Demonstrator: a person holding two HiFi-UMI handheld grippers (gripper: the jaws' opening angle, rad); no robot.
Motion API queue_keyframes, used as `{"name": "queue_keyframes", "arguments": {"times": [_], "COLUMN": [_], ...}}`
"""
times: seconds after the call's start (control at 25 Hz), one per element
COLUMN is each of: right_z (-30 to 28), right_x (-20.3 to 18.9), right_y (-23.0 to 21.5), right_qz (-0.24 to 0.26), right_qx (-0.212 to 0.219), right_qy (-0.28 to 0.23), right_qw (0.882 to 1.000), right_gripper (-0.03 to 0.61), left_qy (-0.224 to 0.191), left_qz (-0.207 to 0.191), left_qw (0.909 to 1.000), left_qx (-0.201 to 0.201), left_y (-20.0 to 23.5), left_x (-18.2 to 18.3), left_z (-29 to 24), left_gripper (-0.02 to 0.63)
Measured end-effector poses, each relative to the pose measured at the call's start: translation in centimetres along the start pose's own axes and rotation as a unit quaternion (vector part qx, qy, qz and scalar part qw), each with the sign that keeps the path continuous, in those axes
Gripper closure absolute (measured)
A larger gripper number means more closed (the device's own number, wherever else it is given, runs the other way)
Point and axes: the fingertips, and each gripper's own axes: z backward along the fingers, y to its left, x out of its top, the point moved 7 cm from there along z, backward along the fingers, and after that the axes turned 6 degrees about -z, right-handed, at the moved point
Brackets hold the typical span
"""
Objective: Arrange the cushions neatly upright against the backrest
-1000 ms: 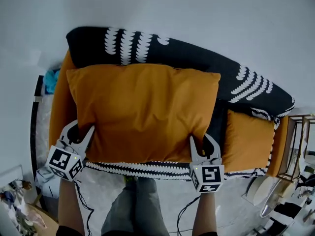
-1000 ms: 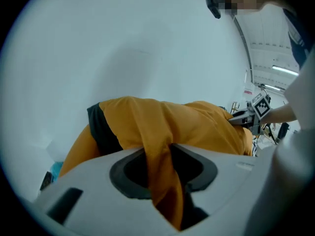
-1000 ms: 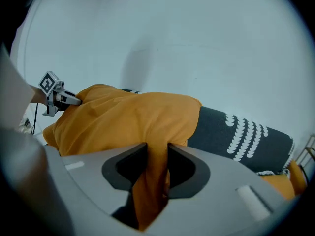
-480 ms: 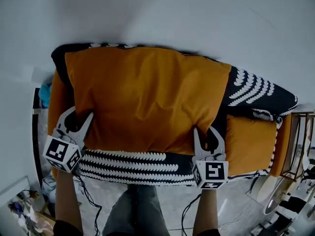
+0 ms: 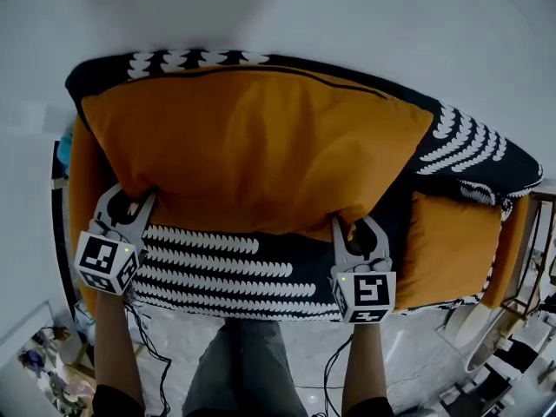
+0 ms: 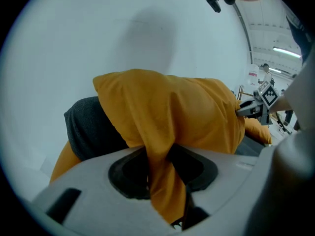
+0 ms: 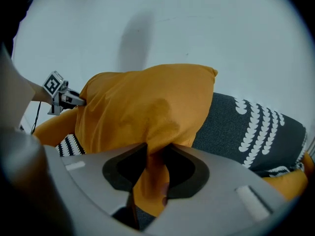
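**Both grippers pinch the big cushion's near edge**

Nearest the camera are the person's legs point(image 5: 243, 367), with a forearm reaching out on each side. The left gripper point(image 5: 129, 203) has its jaws drawn narrow on the near left corner of the orange cushion point(image 5: 261, 142). Its own view shows a fold of orange fabric squeezed between the pads. The right gripper point(image 5: 358, 229) does likewise at the near right corner, its jaws nearly together with a pinch of the same fabric caught in them.

Just ahead of both grippers lies the seat, draped in a black throw point(image 5: 221, 268) with rows of white marks. The cushion spans most of the sofa's width and rises from the seat, its far edge at the crest of the backrest point(image 5: 473, 146), which the same black cloth covers.

To the right, low on the seat, sits what may be a second orange cushion point(image 5: 447, 241), though it could be bare upholstery. An orange sofa arm point(image 5: 80, 172) shows at the left. Beyond is a plain white wall point(image 5: 347, 16).
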Motion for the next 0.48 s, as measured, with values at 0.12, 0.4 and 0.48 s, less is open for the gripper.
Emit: {"name": "queue_keyframes", "arguments": {"times": [0.12, 0.4, 0.48], "right_z": [-1.1, -2.7, -3.0], "right_x": [-0.9, -2.6, -2.9], "right_y": [-0.3, -1.5, -1.7], "right_qz": [0.004, -0.01, -0.014], "right_qx": [0.003, 0.001, -0.003], "right_qy": [0.008, 0.024, 0.028], "right_qw": [1.0, 1.0, 1.0], "right_gripper": [0.451, 0.451, 0.443], "left_qy": [0.017, 0.022, 0.02], "left_qz": [-0.009, 0.002, 0.01], "left_qw": [0.9998, 0.9997, 0.9997], "left_qx": [0.002, 0.002, 0.007], "left_y": [0.0, 0.3, 0.5], "left_x": [-1.1, -2.6, -2.9], "left_z": [-1.2, -2.9, -3.0], "left_gripper": [0.474, 0.459, 0.446]}}
